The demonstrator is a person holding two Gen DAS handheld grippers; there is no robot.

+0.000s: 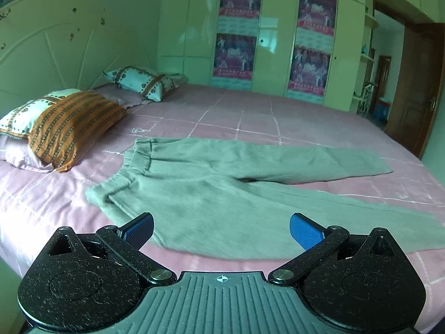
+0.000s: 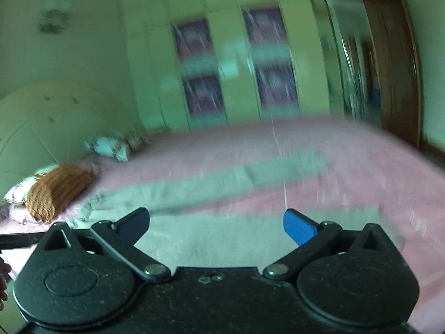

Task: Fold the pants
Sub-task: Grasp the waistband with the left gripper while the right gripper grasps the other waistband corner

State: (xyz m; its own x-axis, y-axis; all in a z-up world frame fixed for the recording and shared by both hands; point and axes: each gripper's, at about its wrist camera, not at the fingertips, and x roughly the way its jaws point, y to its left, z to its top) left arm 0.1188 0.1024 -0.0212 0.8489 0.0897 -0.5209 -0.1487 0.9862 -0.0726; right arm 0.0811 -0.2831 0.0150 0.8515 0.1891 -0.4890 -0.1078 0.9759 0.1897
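Note:
Grey-green pants [image 1: 211, 189] lie flat on the pink bedspread [image 1: 236, 111], waistband toward the pillows at left, both legs spread out to the right. My left gripper [image 1: 221, 229] is open above the near hip and thigh of the pants, nothing between its blue pads. The right wrist view is motion-blurred. In it the pants [image 2: 217, 239] show as a pale band across the bed, and my right gripper [image 2: 216, 224] is open over the near leg, holding nothing.
Two patterned pillows [image 1: 64, 122] [image 1: 144, 82] lie at the head of the bed against a white headboard [image 1: 55, 53]. A wardrobe with posters [image 1: 250, 33] lines the far wall. A brown door [image 1: 411, 89] stands open at the right. A hand's edge [image 2: 3, 281] shows far left.

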